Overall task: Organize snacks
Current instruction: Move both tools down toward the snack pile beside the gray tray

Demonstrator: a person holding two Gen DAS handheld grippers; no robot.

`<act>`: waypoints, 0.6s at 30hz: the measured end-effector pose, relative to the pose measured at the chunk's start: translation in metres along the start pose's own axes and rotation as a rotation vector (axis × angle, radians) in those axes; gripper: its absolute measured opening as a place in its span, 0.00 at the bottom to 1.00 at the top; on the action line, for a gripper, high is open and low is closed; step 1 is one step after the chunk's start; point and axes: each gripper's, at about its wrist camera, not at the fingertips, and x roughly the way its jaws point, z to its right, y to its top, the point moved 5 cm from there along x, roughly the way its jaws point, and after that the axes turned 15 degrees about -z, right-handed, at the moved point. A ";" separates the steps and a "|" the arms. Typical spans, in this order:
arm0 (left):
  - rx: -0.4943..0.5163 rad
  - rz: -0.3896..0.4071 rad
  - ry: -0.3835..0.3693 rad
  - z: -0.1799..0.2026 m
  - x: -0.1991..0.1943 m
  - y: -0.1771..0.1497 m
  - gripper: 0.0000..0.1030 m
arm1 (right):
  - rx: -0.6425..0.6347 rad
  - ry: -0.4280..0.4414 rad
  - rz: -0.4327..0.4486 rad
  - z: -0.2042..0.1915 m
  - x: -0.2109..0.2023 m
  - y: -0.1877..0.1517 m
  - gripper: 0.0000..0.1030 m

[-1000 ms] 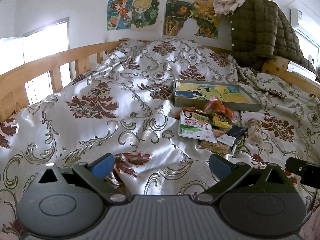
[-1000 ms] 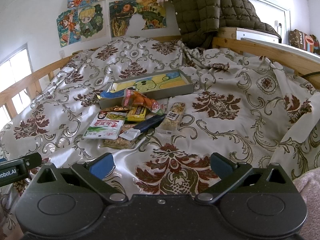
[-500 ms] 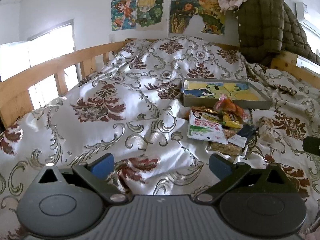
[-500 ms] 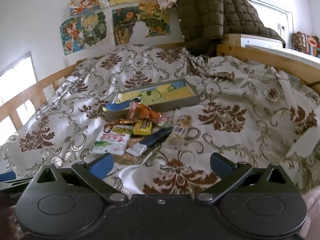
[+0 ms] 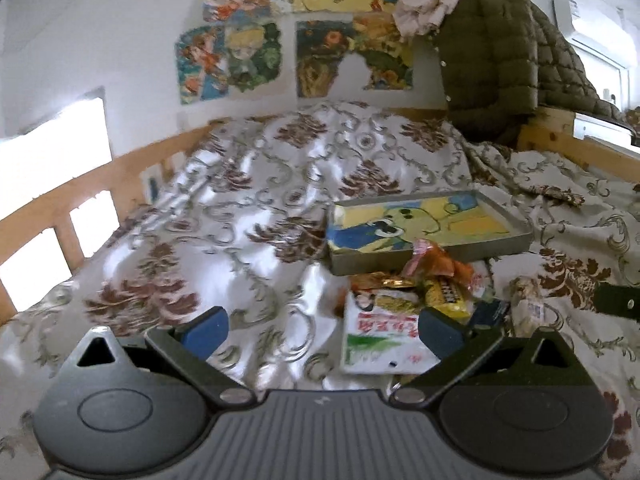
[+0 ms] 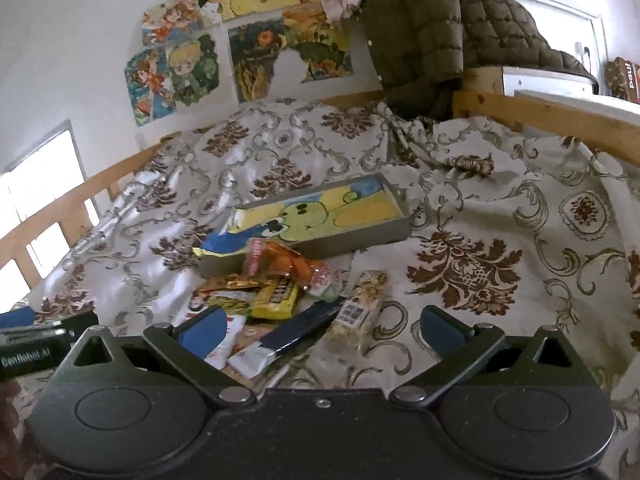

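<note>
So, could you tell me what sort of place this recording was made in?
Most likely a bedroom at home: a patterned satin bedspread inside a wooden bed frame, cartoon posters on the wall, and a quilted jacket hanging in the corner.

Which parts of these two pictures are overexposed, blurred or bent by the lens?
Left wrist view: the window is blown out white, the bedspread shows glare, the whole frame is softly blurred, and the bed rail curves from fisheye distortion. Right wrist view: sharper; the snack pile is readable, the window is again overexposed, and the corners are dark.
</note>
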 end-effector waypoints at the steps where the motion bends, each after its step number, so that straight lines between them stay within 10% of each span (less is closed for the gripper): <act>1: 0.004 -0.014 -0.013 0.002 0.008 0.005 1.00 | -0.001 0.000 -0.006 0.003 0.005 0.002 0.99; 18: 0.351 -0.085 -0.127 0.088 0.107 0.015 1.00 | -0.062 -0.006 -0.168 0.029 0.122 0.032 0.98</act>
